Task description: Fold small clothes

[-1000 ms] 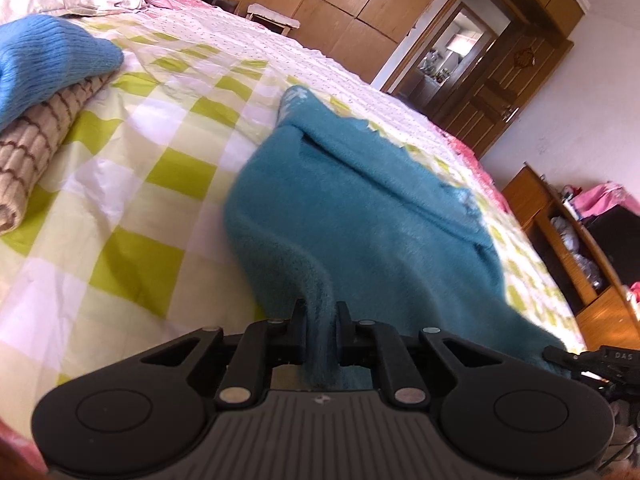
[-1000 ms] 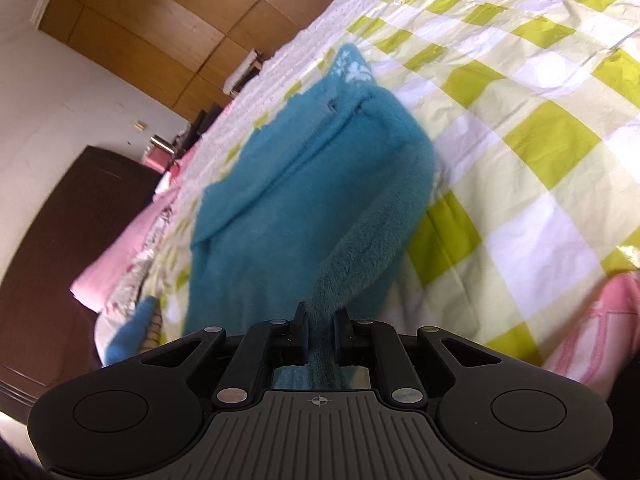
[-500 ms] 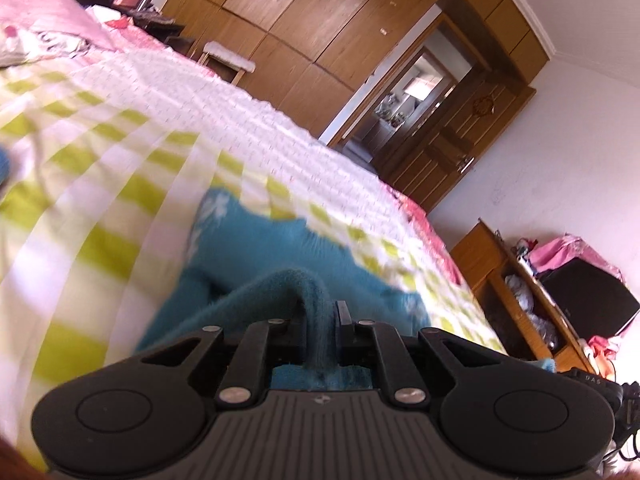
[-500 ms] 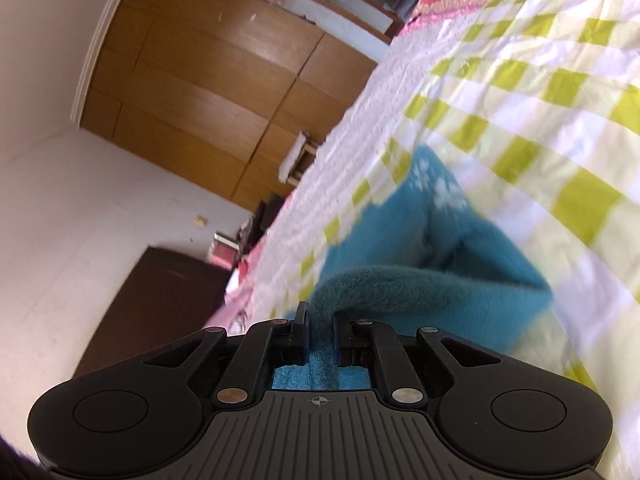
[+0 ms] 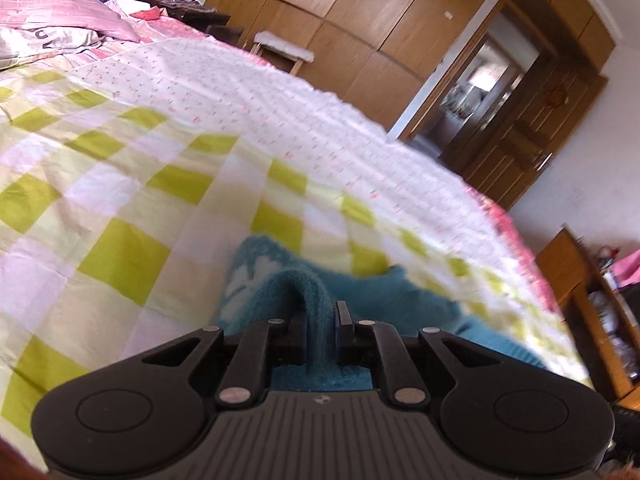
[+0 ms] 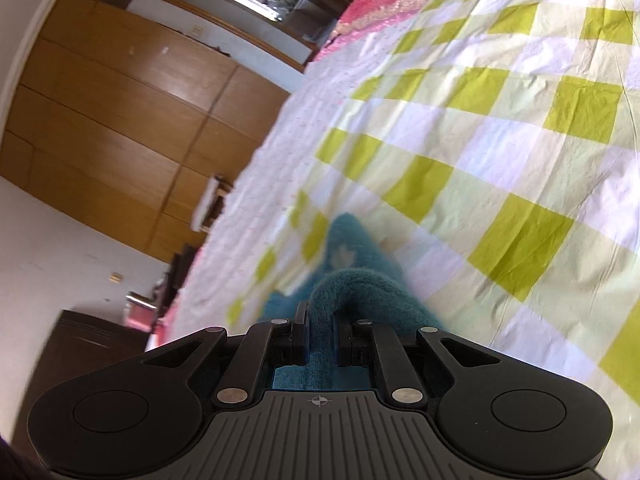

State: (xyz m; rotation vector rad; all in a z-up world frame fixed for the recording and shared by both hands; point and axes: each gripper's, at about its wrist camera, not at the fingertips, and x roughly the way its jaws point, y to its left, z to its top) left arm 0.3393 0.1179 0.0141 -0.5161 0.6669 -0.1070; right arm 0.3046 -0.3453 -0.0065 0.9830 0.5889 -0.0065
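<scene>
From the left wrist camera, the left gripper (image 5: pixel 321 322) is clenched on a ridge of the teal garment (image 5: pixel 396 292). The fuzzy cloth arches up just ahead of the fingers and runs down between them, so the jaws stand nearly together with only the thickness of the fabric in the gap. The rest of the garment lies low and just ahead of the tool, spreading off to its right over the checked bedspread (image 5: pixel 120 184). A pale patterned bit of the garment shows just left of the pinched ridge. The grip on an edge rather than the middle looks chosen so the held part can be carried over the part that lies flat. Far ahead stands the wardrobe (image 5: pixel 352 20), and off to the far left a pink pillow (image 5: pixel 60 16).

From the right wrist camera, the right gripper (image 6: pixel 320 330) is likewise clenched on the same teal garment (image 6: pixel 352 280), cloth humped just ahead of the fingers and pulled down between nearly closed jaws. A point of the garment with a pale mark reaches ahead of the tool on the bedspread (image 6: pixel 500 140); a little more shows to the left of the fingers. With both tools gripping the cloth alike, the two seem to be lifting one edge together to keep it straight for a fold; how far the folding has got is hard to judge, as most of the garment is hidden under the tools.
</scene>
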